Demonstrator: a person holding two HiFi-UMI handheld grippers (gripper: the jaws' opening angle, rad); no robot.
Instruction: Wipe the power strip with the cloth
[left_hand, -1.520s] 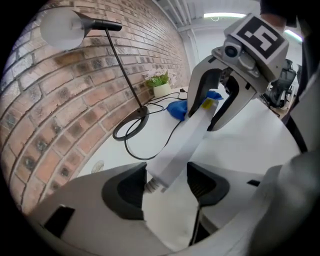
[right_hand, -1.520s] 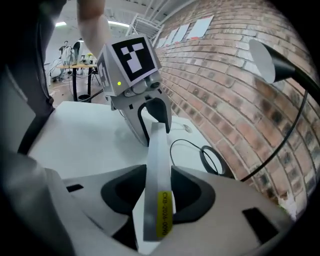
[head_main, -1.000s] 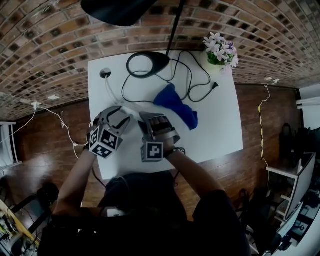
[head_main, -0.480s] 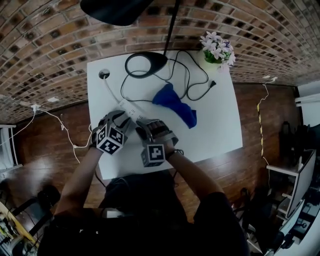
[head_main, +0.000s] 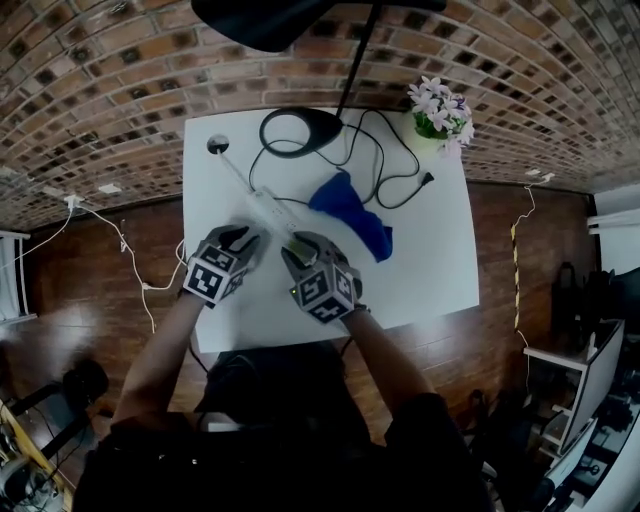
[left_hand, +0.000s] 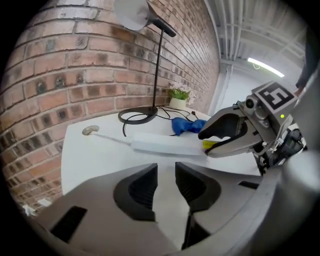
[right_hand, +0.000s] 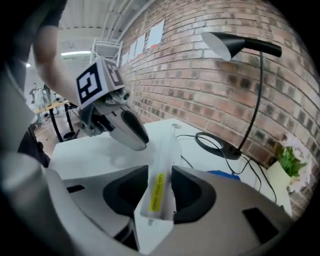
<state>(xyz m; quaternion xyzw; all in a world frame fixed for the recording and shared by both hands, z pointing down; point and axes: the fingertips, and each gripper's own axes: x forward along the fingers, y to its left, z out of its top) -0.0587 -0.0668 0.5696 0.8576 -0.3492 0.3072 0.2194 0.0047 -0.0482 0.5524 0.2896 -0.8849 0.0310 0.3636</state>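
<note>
White surface (head_main: 425, 260) set against a red brick wall, seen from above by a person holding a claw in each hand. At the left, the left claw (left_hand: 165, 172) hangs just above the surface, tilted downward. Its jaws have just been closing, now stand a narrow gap apart, and have nothing between them. Just right of it lies the power strip (left_hand: 162, 144), a long white plastic bar running diagonally away, its thin cable trailing toward the far left corner. The right claw (right_hand: 160, 175) has also just been closing, and its pads press on the strip's near end, by a yellow label. Further right, the blue cloth (head_main: 355, 212) sits crumpled near the strip, touched by neither claw. The strip looks rigid, light and smooth, likely to slide unless pinned across its narrow sides at one end. The cloth looks soft and limp, best pinched at a raised fold.
</note>
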